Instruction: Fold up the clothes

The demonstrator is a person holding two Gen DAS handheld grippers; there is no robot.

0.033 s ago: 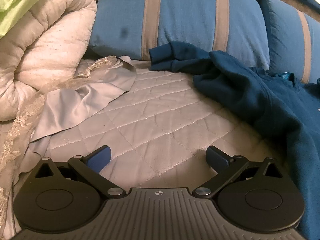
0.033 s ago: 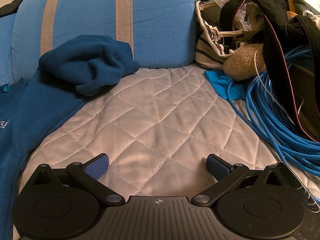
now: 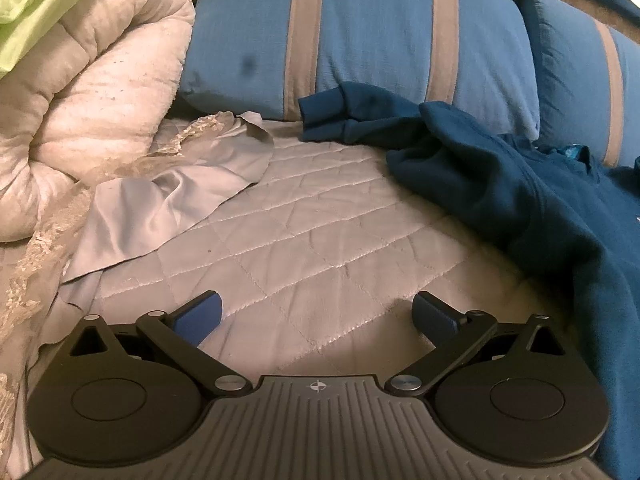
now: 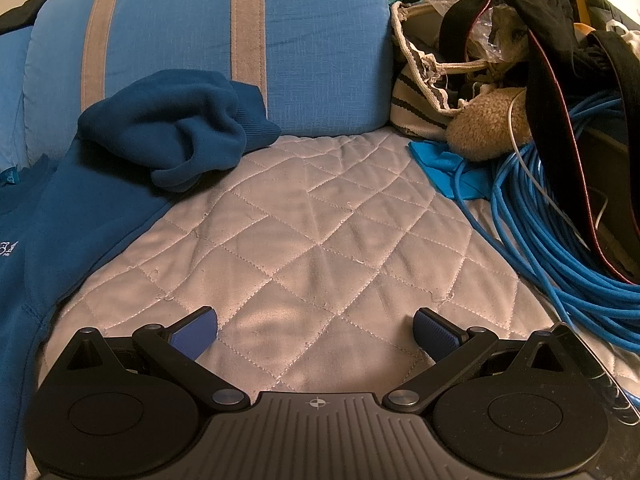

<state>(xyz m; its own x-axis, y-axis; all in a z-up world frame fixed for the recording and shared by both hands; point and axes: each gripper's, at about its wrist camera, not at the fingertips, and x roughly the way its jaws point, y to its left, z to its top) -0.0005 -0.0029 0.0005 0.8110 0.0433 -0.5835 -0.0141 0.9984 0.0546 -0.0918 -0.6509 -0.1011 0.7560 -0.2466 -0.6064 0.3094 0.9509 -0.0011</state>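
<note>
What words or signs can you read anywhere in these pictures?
White embroidered mark on the chest of the dark blue sweatshirt, at the left edge of the right wrist view: cut off and too blurred to read.
A white fleck on the same sweatshirt at the right edge of the left wrist view: unreadable.
Small crosshair sign, no letters, on the right gripper and on the left gripper.

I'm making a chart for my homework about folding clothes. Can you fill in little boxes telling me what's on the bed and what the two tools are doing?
surface: quilted bed cover
garment: dark blue sweatshirt, spread out, unfolded
sleeves: both bunched near the pillows, one sleeve in the right view
left tool: open, empty, over bare quilt
right tool: open, empty, over bare quilt
behind: blue striped pillows
left side: white comforter, grey cloth
right side: blue cable, striped bag
</note>
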